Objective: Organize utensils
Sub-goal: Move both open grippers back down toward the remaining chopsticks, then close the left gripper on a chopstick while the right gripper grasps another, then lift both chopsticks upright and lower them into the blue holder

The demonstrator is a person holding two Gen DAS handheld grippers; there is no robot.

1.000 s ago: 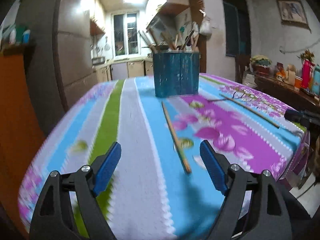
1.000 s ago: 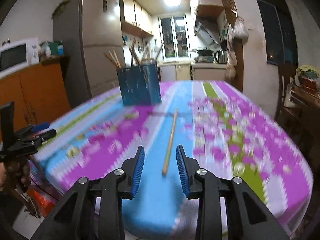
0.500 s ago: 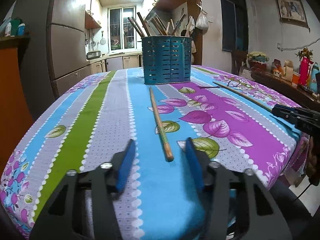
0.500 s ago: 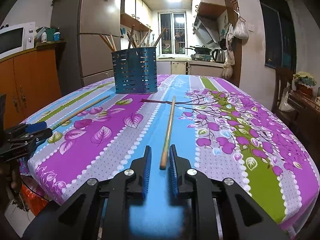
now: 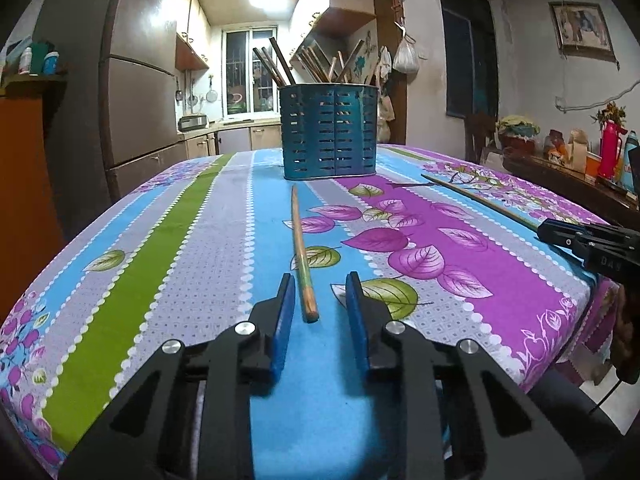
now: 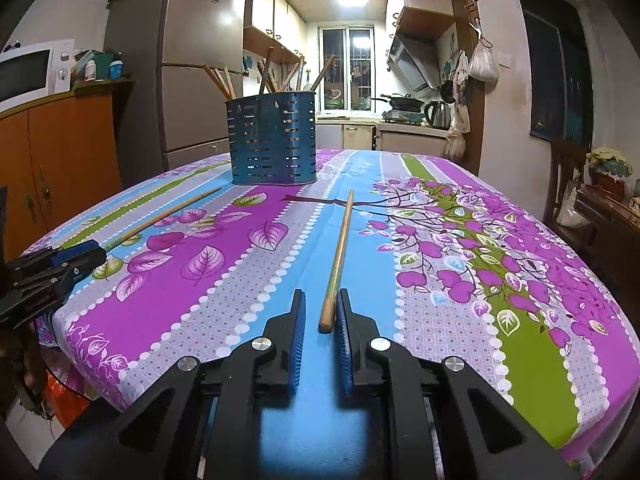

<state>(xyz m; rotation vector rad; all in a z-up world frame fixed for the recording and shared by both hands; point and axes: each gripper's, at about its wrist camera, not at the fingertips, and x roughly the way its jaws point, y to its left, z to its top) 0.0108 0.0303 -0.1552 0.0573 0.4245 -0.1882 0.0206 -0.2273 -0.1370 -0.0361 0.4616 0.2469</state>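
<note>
In a lit kitchen, on a striped floral tablecloth (image 5: 168, 256), each gripper's parted fingers (image 5: 285, 312) straddle a chopstick (image 5: 303, 256), unclenched.

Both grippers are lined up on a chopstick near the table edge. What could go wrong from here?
1. The left gripper straddles only the near tip of its chopstick, off-centre toward the left pad; closing may pivot or roll it.
2. The right gripper also holds just the tip of its chopstick, so it may droop when lifted.
3. The blue holder is already crowded, so insertion could snag.
</note>
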